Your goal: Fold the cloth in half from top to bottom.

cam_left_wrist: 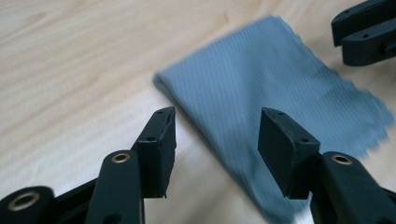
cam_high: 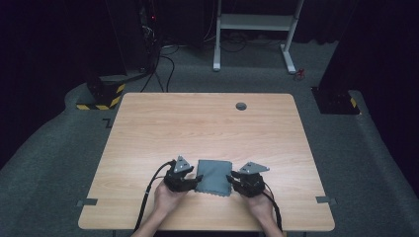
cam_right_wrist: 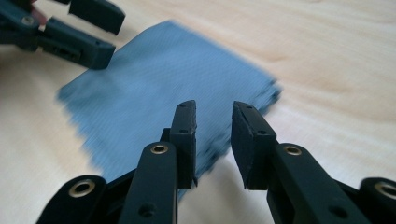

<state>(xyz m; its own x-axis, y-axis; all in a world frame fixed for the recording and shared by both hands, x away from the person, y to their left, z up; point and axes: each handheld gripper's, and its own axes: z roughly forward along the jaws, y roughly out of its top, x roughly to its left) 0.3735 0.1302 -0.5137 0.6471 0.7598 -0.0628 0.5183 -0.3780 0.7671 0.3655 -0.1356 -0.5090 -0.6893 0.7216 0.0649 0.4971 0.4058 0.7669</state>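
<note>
A folded grey cloth (cam_high: 213, 177) lies flat on the wooden surface (cam_high: 207, 128), near its front edge and about midway across. The left claw (cam_high: 192, 180) sits just beside the cloth's left edge, the right claw (cam_high: 232, 179) just beside its right edge, so the cloth lies between them. In the left gripper view the left claw (cam_left_wrist: 217, 133) stands open, its jaws wide apart over the cloth's (cam_left_wrist: 261, 98) near edge and pressing on nothing. In the right gripper view the right claw (cam_right_wrist: 213, 135) has a narrower gap, also open, with the cloth's (cam_right_wrist: 154, 93) edge behind the jaws, ungripped. Bare surface stretches beyond the cloth towards the far edge, where a small round grommet (cam_high: 241, 106) sits.
</note>
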